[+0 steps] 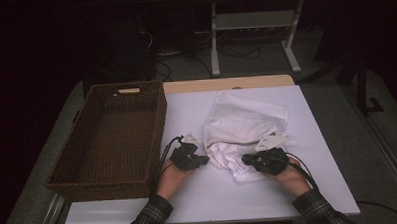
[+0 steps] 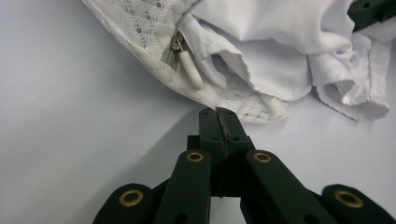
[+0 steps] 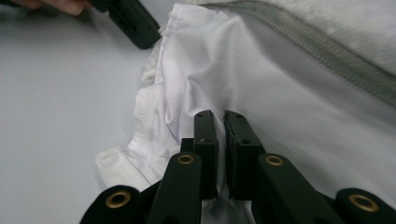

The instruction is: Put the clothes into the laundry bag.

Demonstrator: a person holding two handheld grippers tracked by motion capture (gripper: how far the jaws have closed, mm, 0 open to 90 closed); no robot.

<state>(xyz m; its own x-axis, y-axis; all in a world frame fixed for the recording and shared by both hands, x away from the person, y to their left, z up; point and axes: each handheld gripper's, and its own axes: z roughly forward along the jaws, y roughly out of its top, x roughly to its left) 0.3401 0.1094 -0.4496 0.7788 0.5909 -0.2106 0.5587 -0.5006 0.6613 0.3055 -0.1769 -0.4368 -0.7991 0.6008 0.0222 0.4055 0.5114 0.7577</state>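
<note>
White mesh laundry bag (image 1: 246, 118) centre frame on counter (image 1: 186, 117), white garment (image 1: 228, 158) spilling from its lower edge, left gripper (image 1: 200, 158) jaws fully closed at bag's lower-left hem, right gripper (image 1: 248, 160) jaws pinching garment cloth, wicker basket (image 1: 107, 140) at left.

A dim lab-like room: white-topped work table (image 1: 307, 138), cable-strewn floor (image 1: 234, 53), metal bench frame (image 1: 253, 20) behind.

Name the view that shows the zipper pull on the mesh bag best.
The left gripper view: the zipper pull hangs close and sharp at the mesh bag opening. The right gripper view gives just zipper teeth; in the high view it is too small.
</note>
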